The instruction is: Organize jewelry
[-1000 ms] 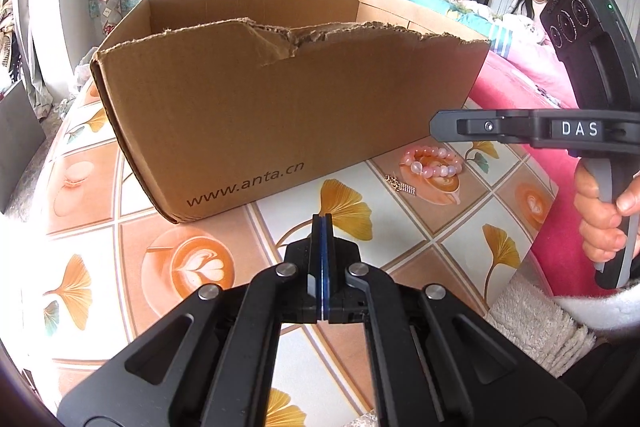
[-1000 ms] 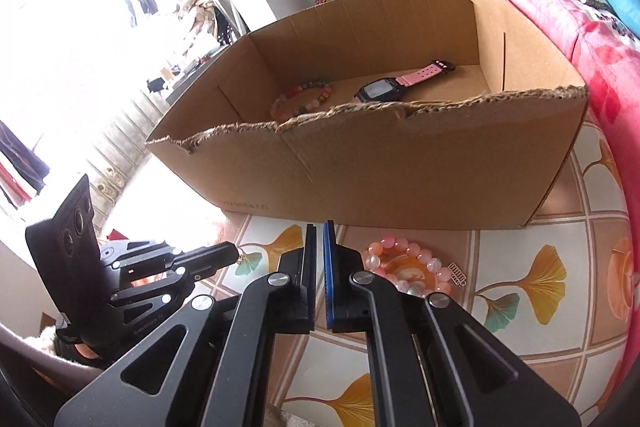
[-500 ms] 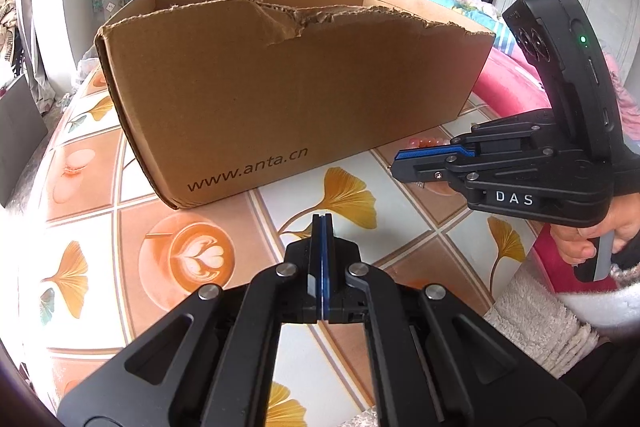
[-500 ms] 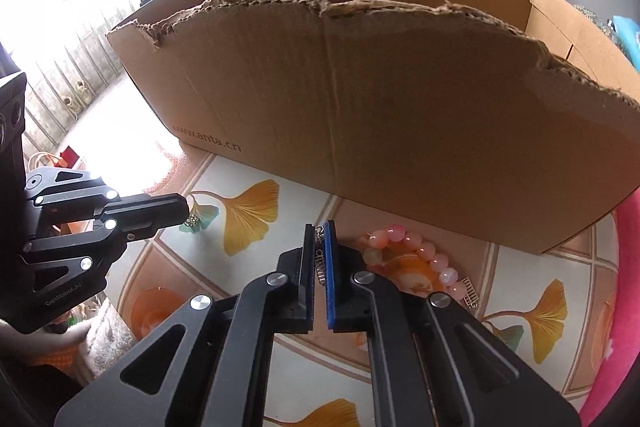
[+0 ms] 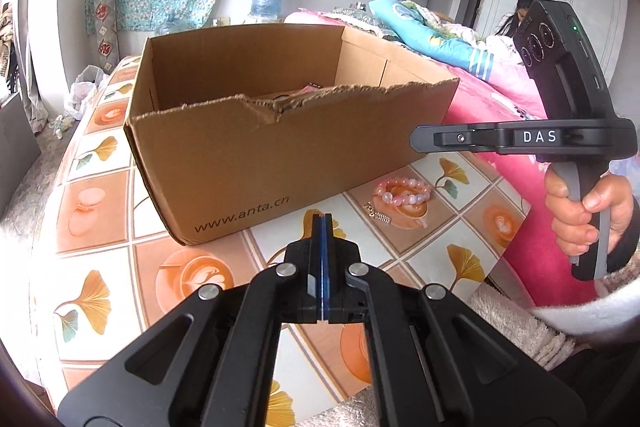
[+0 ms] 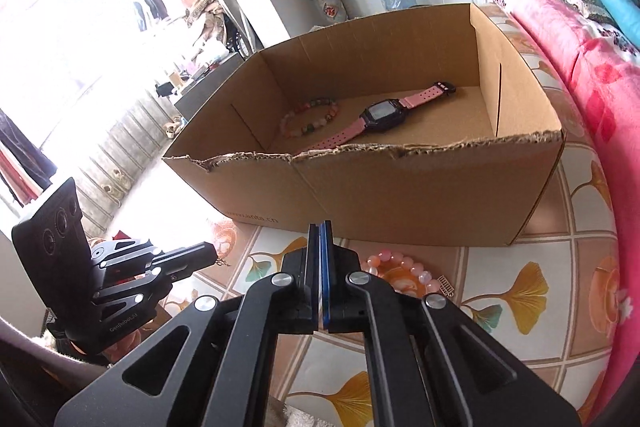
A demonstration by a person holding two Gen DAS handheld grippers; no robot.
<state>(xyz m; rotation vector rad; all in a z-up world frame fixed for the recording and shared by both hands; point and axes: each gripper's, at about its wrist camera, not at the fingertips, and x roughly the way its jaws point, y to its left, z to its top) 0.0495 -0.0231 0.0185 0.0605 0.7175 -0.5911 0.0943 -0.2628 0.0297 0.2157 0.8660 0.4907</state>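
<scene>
The cardboard box (image 5: pixel 280 163) carries "www.anta.cn" in dark print low on its near wall — legible in the left wrist view, washed out in the right wrist view. The right gripper (image 5: pixel 416 139) shows "DAS" in white letters on its side. The left gripper (image 6: pixel 214 251) bears small pale lettering — apparently "GenRobot.AI".

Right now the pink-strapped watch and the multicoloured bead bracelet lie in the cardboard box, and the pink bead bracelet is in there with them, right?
Not quite. The pink bead bracelet lies on the tablecloth outside the cardboard box, in front of its near wall. The right wrist view shows it. The pink-strapped watch and multicoloured bead bracelet are inside.
</scene>
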